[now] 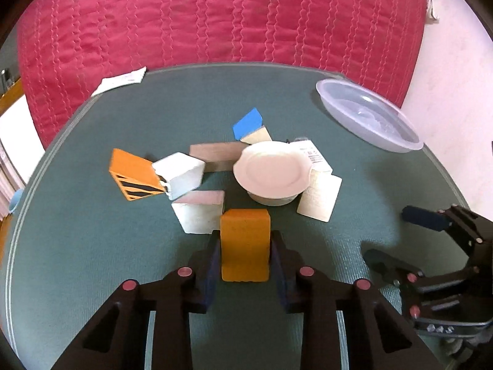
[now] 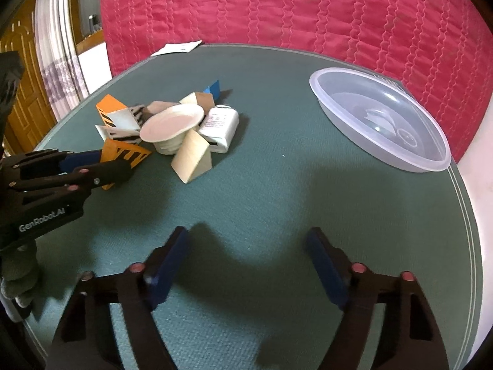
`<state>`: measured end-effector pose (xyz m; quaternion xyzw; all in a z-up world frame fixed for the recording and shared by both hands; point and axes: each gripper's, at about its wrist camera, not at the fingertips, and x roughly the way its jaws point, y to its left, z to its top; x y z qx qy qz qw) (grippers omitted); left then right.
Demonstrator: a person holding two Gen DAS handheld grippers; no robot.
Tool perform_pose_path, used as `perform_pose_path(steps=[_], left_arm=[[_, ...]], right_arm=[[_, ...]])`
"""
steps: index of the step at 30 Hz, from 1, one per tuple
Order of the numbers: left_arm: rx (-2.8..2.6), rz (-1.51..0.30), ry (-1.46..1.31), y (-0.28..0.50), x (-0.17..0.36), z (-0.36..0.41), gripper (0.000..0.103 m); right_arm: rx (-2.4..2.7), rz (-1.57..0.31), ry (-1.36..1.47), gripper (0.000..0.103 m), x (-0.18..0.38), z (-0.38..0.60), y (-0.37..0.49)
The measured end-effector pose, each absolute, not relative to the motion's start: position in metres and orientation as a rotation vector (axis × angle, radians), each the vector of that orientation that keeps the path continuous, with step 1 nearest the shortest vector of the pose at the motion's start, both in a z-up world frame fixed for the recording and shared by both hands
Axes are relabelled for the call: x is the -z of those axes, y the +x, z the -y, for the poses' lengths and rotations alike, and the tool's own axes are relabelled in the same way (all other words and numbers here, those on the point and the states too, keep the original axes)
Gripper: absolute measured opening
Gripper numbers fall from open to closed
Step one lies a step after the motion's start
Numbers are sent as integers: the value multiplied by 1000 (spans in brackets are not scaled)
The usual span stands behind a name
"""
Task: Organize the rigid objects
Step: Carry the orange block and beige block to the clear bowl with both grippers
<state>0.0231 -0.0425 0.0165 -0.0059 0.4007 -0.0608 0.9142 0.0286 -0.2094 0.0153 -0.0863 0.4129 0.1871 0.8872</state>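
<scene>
My left gripper [image 1: 245,242] is shut on an orange block [image 1: 245,243] at the near side of a pile of blocks on the green table [image 1: 92,262]. The pile holds an orange striped block [image 1: 135,174], white blocks [image 1: 180,171], a blue-topped block [image 1: 248,122] and a white plate [image 1: 271,169] on a small base. In the right wrist view the pile [image 2: 172,123] lies far left, with my left gripper [image 2: 101,160] beside it. My right gripper [image 2: 246,240] is open and empty over bare table. A clear plastic bowl [image 2: 379,117] stands at the far right.
The clear bowl also shows in the left wrist view [image 1: 366,114]. A white paper [image 1: 120,80] lies at the table's far left edge. A pink quilted cover [image 1: 215,15] hangs behind the table. A wooden door [image 2: 21,92] is at the left.
</scene>
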Motion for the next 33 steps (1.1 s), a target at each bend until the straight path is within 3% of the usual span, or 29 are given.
perform_pose_path(steps=[9, 21, 27, 33], left_arm=[[106, -770, 3, -3, -35, 23, 32], [128, -763, -11, -22, -36, 16, 32], [125, -774, -24, -21, -34, 18, 32], [134, -762, -19, -25, -36, 22, 32]], right_arm=[[-523, -880, -58, 61, -21, 202, 36], [-515, -888, -26, 57, -21, 153, 66], [-438, -854, -99, 35, -22, 151, 63], [-434, -849, -82, 35, -21, 178, 54]])
